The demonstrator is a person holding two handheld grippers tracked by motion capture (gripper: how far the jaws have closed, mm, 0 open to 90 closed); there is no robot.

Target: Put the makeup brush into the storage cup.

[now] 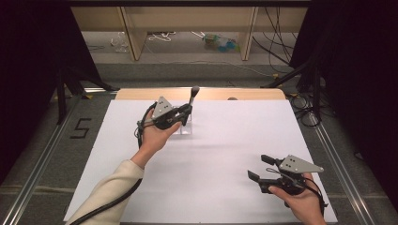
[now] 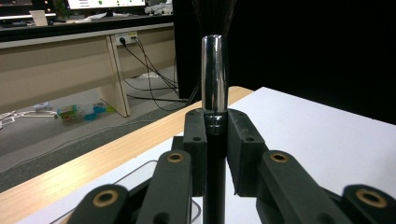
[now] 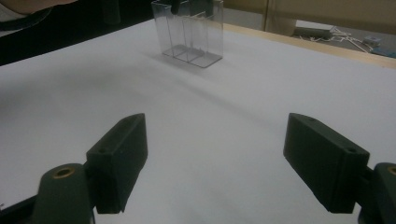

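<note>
Brush sits clamped upright in left tool; right tool gapes wide.

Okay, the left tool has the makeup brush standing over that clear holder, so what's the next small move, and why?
Probably lower it straight down. The left tool is shut on the black-handled brush with the silver metal collar, held upright, bristles up, over the clear plastic compartment holder; its handle end looks to be just inside the holder's top. The right tool waits open.

bench: white top, wooden far edge
floor beyond: loose cables, small colourful clutter, maybe packaging
number mark: "5" on floor, left of bench
</note>
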